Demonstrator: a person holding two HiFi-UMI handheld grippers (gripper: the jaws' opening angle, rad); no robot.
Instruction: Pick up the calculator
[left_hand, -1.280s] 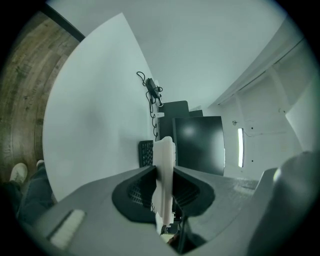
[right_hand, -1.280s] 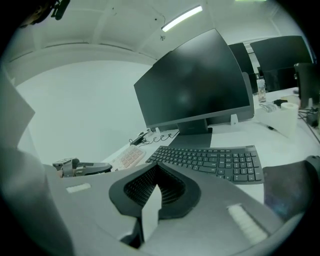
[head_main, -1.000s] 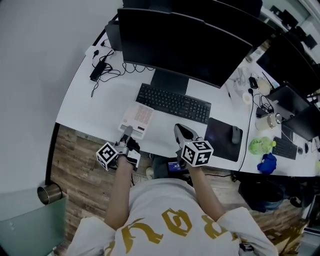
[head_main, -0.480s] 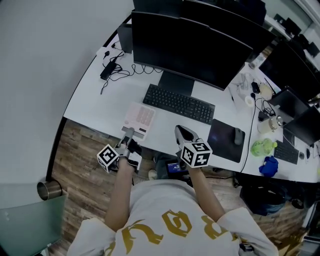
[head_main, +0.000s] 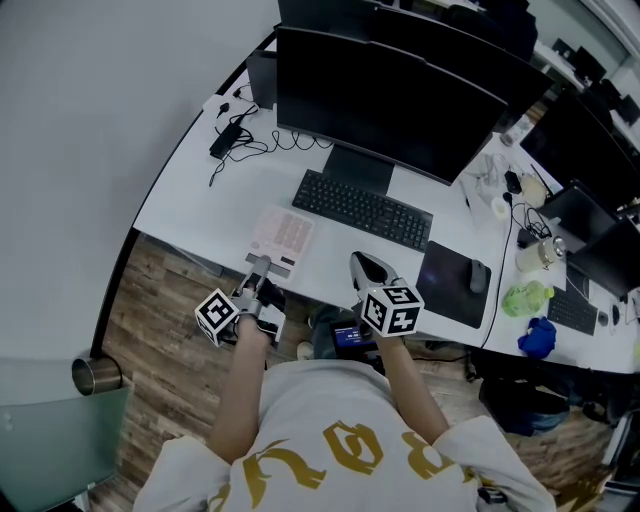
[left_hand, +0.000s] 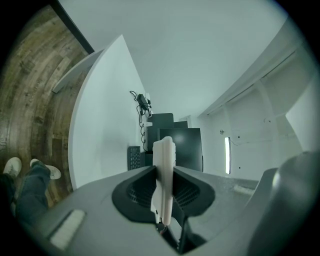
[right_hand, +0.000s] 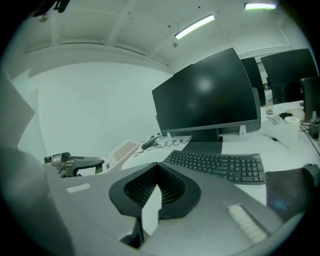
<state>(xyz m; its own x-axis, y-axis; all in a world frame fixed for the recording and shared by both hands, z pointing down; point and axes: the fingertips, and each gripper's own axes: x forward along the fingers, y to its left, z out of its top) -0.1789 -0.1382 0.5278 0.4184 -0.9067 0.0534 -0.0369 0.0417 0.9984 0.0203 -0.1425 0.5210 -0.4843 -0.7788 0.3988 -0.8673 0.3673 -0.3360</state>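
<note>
A round metal bin (head_main: 97, 375) is seen on the wooden floor beyond the left edge of the worktop (head_main: 200, 200); what is in it cannot be told. A pale cup (head_main: 540, 250) is set near the right edge of the worktop, and its contents cannot be made out either.

The calculator (head_main: 283, 238) is found at the front edge of the worktop, just left of the keyboard (head_main: 362, 208). It is a pale, flat slab with a field of pinkish keys in rows and a dark strip at its near end. Its near end is pinched by the left gripper (head_main: 258, 266), and in the left gripper view it is seen edge-on between the two jaws. From the right gripper view it is shown tilted, its far end raised.

The right gripper (head_main: 365, 266) is held at the front edge, in front of the keyboard, its jaws pressed together at the tips with nothing between them.
</note>
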